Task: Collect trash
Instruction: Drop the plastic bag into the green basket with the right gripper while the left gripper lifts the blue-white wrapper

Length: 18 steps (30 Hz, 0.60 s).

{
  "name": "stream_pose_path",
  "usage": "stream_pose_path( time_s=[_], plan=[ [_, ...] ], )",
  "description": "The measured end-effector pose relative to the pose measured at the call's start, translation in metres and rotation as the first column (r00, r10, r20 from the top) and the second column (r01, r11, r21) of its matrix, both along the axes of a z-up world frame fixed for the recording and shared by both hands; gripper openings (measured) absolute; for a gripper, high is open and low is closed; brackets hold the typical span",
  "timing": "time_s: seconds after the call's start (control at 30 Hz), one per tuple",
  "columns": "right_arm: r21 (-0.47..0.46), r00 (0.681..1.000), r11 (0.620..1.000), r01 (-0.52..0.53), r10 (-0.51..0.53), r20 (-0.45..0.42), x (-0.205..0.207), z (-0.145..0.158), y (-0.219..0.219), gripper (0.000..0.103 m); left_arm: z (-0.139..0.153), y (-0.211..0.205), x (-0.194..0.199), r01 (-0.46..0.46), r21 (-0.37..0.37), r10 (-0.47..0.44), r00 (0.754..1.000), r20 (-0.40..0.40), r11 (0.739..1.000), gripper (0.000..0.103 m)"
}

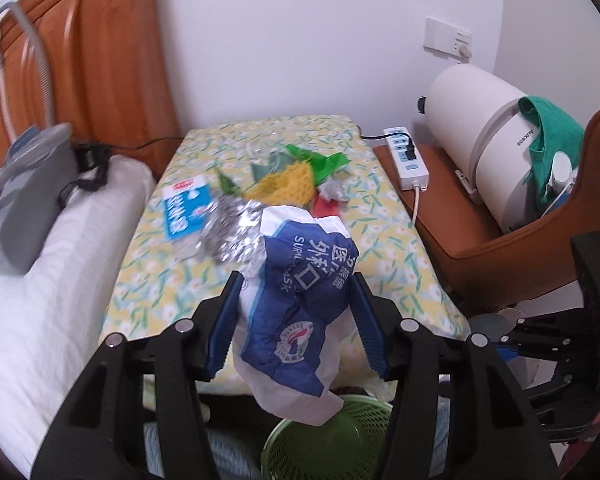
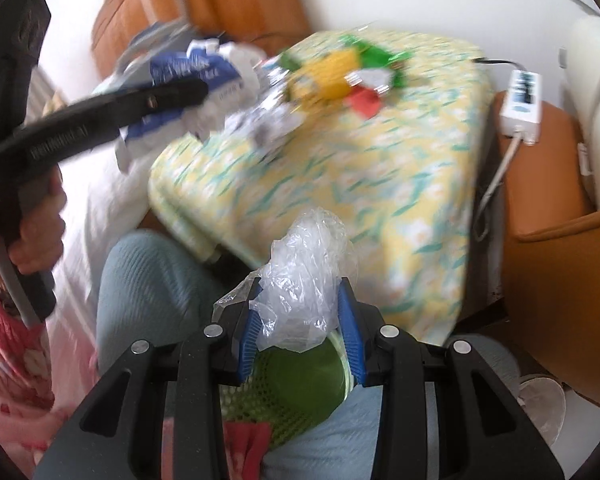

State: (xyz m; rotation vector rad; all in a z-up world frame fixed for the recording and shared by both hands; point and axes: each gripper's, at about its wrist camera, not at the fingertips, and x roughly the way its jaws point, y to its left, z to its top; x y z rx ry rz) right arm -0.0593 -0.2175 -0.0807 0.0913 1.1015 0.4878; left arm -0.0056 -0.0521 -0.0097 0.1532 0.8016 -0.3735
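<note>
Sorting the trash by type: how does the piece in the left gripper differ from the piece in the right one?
The mask packet is opaque, blue and white with print; the plastic wrap is clear and unprinted. The packet hangs below the left gripper; the wrap bunches up above the right gripper. Both are crumpled, gripped, and above the green basket.

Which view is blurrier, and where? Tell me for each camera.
Right wrist view is blurrier: the pillow, the trash on it and the left gripper smear, while the plastic wrap stays fairly crisp. Left wrist view is sharper: the mask bag text is readable, with slight smear at the left edge.
</note>
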Motion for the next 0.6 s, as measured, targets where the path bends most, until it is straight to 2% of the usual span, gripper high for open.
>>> stream_pose_path(
  time_s=[0.2,0.27,0.33,0.47,0.53,0.6],
  plan=[
    [-0.032,0.979,0.986,-0.161,0.156,-0.129,-0.02,-0.034,0.045,0.038,-0.007,0.036,-0.032,-0.036,-0.019,0.035,0.999,-0.032,0.999,0.053],
    [-0.061,0.966,0.977,-0.204,0.191,-0.175,-0.024,-0.05,0.06,0.048,-0.014,0.043,-0.041,-0.036,-0.015,0.035,0.998,-0.045,0.999,0.053],
    [-0.093,0.96,0.97,-0.225,0.204,-0.193,-0.026,-0.06,0.072,0.078,-0.023,0.049,-0.047,-0.035,-0.01,0.034,0.997,-0.067,0.999,0.053],
    [-0.121,0.966,0.971,-0.208,0.184,-0.182,-0.025,-0.057,0.079,0.087,-0.047,0.06,-0.059,-0.032,-0.004,0.031,0.991,-0.134,0.999,0.053],
    [-0.133,0.978,0.976,-0.17,0.15,-0.146,-0.022,-0.05,0.076,0.093,-0.059,0.063,-0.066,-0.027,0.003,0.027,0.986,-0.165,1.0,0.053],
    [-0.15,0.991,0.982,-0.115,0.102,-0.089,-0.016,-0.037,0.07,0.094,-0.07,0.063,-0.073,-0.018,0.009,0.02,0.981,-0.194,1.0,0.053]
  ],
)
